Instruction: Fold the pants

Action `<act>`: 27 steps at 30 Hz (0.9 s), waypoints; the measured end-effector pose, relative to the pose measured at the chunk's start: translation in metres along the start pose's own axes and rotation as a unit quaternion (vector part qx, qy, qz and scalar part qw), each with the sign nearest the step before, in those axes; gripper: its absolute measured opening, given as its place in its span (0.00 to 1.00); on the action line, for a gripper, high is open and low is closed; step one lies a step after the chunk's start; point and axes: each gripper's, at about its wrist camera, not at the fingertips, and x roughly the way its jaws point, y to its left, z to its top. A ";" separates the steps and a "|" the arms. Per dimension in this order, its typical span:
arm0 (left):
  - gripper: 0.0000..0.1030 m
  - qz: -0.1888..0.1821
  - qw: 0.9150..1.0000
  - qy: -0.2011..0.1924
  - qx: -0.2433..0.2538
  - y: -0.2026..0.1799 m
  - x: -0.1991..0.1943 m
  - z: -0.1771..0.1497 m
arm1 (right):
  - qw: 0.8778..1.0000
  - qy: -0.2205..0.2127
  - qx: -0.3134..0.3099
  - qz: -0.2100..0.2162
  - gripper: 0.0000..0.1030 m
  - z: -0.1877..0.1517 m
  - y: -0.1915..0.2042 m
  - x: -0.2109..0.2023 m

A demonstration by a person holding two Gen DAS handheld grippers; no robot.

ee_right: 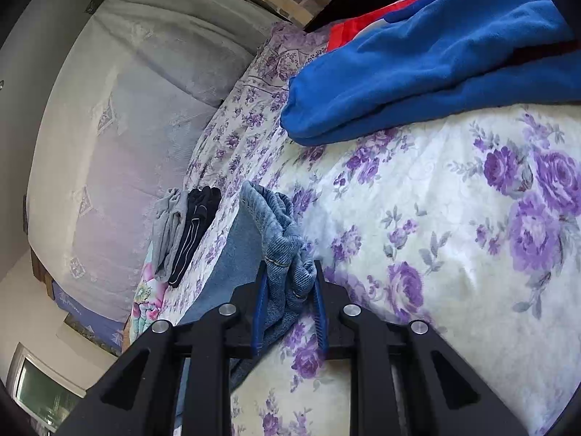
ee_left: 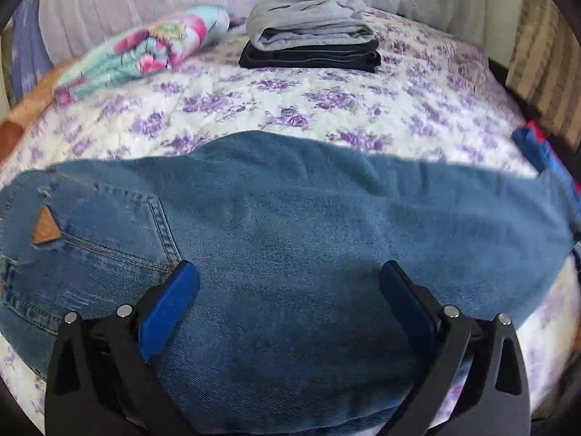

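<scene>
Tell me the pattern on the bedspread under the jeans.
Purple roses on white; the bedspread shows best in the right wrist view.

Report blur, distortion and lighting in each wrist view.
Left wrist view: fisheye bows the jeans and bedspread; soft blur at the edges, even daylight, black corners. Right wrist view: horizon steeply tilted, the bunched denim sharp, the curtain washed pale.

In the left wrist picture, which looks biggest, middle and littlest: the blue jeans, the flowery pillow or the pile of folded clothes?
As they look in that view:
1. Blue jeans, by far the biggest.
2. Flowery pillow.
3. Pile of folded clothes.
The last two look close in size. The jeans lie nearest the camera, so they look extra large.
</scene>
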 end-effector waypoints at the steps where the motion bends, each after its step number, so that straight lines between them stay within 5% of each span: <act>1: 0.95 0.003 1.000 -0.005 0.001 -0.001 -0.006 0.001 | 1.000 -0.001 -0.003 -0.001 0.20 0.000 0.000 0.000; 5: 0.95 -0.049 0.998 -0.002 -0.037 0.003 -0.013 0.004 | 1.000 -0.001 -0.004 -0.004 0.21 -0.001 0.001 0.000; 9: 0.96 0.000 1.000 0.009 0.022 -0.022 0.004 -0.001 | 1.000 0.000 -0.004 -0.006 0.21 -0.001 0.001 0.000; 18: 0.96 -0.021 1.000 0.002 0.007 -0.012 -0.002 -0.001 | 0.998 -0.028 -0.065 -0.007 0.18 0.000 0.037 -0.015; 23: 0.96 -0.086 0.995 -0.016 -0.043 0.025 -0.027 -0.004 | 0.991 -0.048 -0.127 -0.005 0.17 -0.002 0.080 -0.027; 27: 0.96 -0.072 0.987 -0.064 -0.128 0.095 -0.064 -0.010 | 0.973 -0.073 -0.219 0.001 0.17 -0.015 0.138 -0.036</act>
